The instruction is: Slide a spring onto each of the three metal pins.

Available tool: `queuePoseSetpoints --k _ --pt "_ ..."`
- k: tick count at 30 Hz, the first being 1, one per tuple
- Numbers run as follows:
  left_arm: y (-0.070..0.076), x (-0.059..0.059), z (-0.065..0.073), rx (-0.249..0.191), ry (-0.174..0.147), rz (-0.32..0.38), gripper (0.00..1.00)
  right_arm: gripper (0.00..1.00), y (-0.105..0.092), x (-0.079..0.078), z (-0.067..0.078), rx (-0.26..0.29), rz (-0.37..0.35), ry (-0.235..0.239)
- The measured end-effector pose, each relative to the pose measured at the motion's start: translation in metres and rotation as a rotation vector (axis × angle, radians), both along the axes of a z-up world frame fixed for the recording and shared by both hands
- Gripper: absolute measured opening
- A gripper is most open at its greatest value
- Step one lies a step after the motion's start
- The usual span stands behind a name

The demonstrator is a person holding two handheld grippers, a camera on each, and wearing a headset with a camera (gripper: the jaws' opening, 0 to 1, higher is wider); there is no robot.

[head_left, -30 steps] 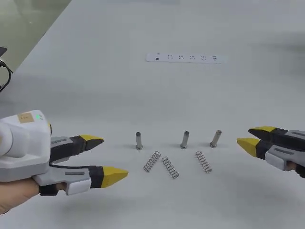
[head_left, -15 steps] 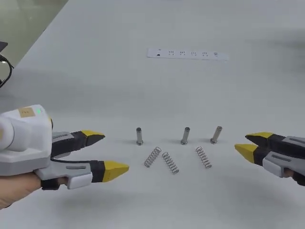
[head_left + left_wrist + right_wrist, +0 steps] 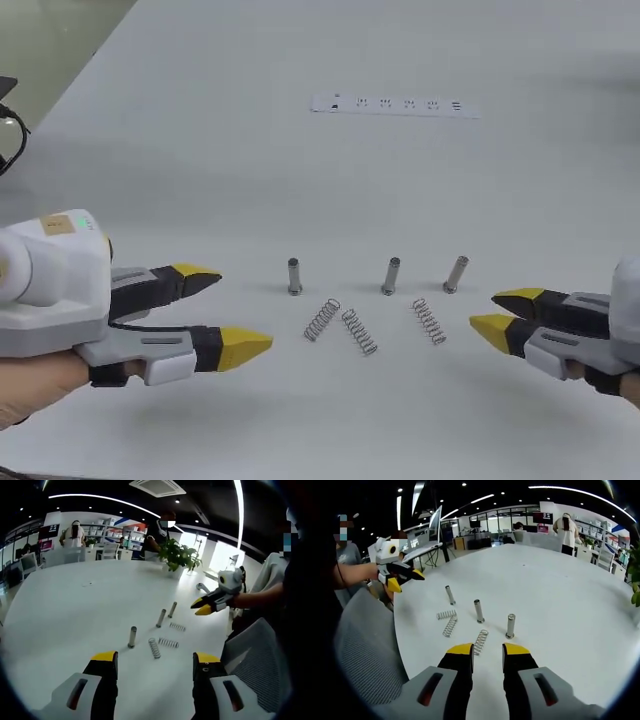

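On the left of the white workbench [image 3: 200,180], the left gripper [image 3: 240,308] hovers level in a hand, pointing right, its yellow-tipped jaws spread wide and holding nothing. At centre three metal pins stand upright in a row: left pin [image 3: 294,276], middle pin [image 3: 391,275], right pin [image 3: 456,272] — with three springs [image 3: 358,331] lying loose just in front and a white power strip [image 3: 395,105] well beyond. On the right, the right gripper [image 3: 486,310] points left, jaws only a little apart and empty.
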State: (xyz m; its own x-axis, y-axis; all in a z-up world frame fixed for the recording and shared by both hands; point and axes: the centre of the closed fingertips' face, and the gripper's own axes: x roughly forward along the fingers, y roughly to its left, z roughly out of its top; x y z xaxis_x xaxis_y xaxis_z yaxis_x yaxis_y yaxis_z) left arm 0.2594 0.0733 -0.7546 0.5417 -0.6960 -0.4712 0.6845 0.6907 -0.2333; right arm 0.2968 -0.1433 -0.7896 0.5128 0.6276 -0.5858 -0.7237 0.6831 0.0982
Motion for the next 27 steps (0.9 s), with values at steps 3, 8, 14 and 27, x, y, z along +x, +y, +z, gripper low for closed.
queuePoseSetpoints --k 3,8,14,27 --pt "0.0 0.0 0.0 -0.001 0.001 0.002 0.55 0.2 0.004 0.001 -0.004 -0.022 0.001 0.023" --pt "0.0 -0.001 -0.001 0.0 0.002 0.001 0.55 0.2 0.018 0.001 -0.008 -0.033 0.014 0.055" --pt "0.0 -0.002 -0.001 0.001 0.002 -0.002 0.55 0.2 0.029 0.003 -0.017 -0.084 0.05 0.069" --pt "0.003 -0.001 0.0 0.005 -0.003 -0.004 0.55 0.19 0.034 0.007 -0.036 -0.148 0.07 0.143"
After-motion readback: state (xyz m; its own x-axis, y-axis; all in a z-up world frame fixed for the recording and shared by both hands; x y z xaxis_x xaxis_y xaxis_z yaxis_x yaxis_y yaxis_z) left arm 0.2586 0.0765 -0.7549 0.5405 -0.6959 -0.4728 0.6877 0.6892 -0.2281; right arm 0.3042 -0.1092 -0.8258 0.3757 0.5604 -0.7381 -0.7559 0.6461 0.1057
